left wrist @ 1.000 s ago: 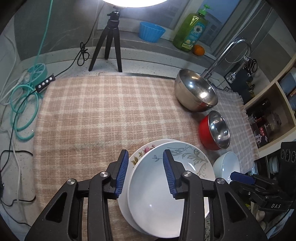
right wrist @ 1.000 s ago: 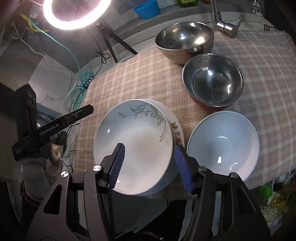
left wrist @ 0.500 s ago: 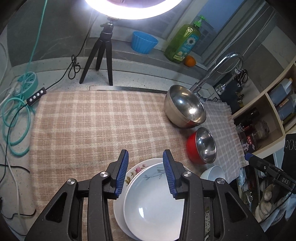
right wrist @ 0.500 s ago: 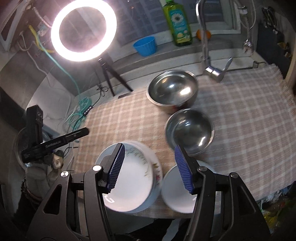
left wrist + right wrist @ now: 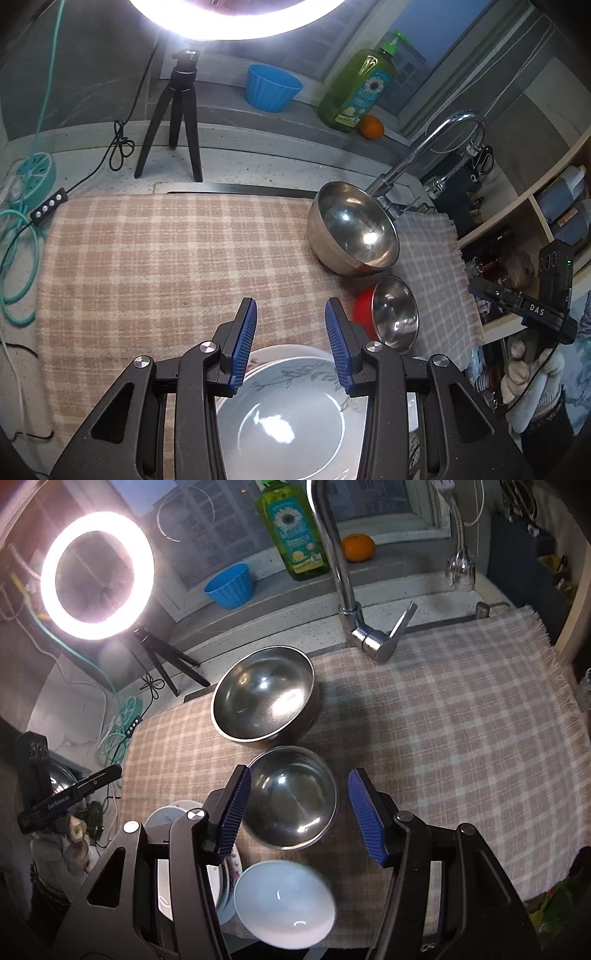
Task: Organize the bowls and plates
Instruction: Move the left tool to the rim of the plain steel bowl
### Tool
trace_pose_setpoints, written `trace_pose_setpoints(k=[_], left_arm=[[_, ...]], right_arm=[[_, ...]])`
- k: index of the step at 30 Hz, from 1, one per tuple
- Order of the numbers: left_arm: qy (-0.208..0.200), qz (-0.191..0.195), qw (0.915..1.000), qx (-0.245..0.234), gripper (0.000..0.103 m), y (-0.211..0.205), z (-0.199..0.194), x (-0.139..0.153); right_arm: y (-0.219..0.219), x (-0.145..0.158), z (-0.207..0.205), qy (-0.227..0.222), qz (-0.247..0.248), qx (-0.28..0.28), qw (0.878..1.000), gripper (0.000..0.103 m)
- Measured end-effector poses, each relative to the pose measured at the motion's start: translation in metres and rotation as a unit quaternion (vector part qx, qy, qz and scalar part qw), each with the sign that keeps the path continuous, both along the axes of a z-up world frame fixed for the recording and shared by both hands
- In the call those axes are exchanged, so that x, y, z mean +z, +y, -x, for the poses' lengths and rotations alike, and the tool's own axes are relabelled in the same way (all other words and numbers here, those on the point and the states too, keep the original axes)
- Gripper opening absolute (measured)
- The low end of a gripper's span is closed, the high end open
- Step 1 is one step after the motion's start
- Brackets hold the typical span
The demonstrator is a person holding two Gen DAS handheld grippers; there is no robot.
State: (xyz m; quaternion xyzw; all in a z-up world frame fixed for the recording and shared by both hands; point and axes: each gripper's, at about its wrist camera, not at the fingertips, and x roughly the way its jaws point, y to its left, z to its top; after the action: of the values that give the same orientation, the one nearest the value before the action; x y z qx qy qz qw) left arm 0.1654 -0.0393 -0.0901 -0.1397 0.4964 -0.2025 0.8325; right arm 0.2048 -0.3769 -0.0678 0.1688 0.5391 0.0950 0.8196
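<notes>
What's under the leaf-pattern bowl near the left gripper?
The leaf-pattern bowl sits on a floral plate; only the plate's rim shows. Whatever is beneath its middle is covered.

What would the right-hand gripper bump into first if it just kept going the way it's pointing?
Most likely the small steel bowl, which sits framed between the open fingers of the right gripper. Nothing appears in between, though depth is hard to judge.

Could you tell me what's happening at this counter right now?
A person is sorting dishes on a checked cloth, a handheld gripper in each hand. Both the left gripper and the right gripper are open and empty. The left hovers over a leaf-patterned plate stacked on another plate; the right hangs above the small steel bowl, with a white bowl nearer and a large steel bowl behind.
</notes>
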Motion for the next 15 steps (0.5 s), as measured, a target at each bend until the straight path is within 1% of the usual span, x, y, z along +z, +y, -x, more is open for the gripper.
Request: trace_pose_setpoints(k=[3, 5, 10, 13, 15], left_arm=[[0.009, 0.021, 0.9996, 0.017, 0.037, -0.012, -0.009, -0.003], [0.013, 0.022, 0.9993, 0.027, 0.037, -0.022, -0.016, -0.006], [0.032, 0.042, 0.9977, 0.043, 0.037, -0.043, -0.033, -0.018], [0.04, 0.038, 0.997, 0.055, 0.037, -0.054, -0.044, -0.025], [0.043, 0.031, 0.9969, 0.058, 0.037, -0.06, -0.051, -0.029]], right_arm=[[-0.012, -0.016, -0.019, 0.019, -0.03, 0.006, 0.999, 0.053], [-0.016, -0.024, -0.03, 0.025, -0.036, 0.015, 0.999, 0.051], [-0.022, -0.042, -0.057, 0.044, -0.051, 0.036, 0.997, 0.049], [-0.024, -0.048, -0.07, 0.046, -0.056, 0.048, 0.996, 0.045], [-0.025, -0.052, -0.08, 0.048, -0.062, 0.053, 0.995, 0.045]])
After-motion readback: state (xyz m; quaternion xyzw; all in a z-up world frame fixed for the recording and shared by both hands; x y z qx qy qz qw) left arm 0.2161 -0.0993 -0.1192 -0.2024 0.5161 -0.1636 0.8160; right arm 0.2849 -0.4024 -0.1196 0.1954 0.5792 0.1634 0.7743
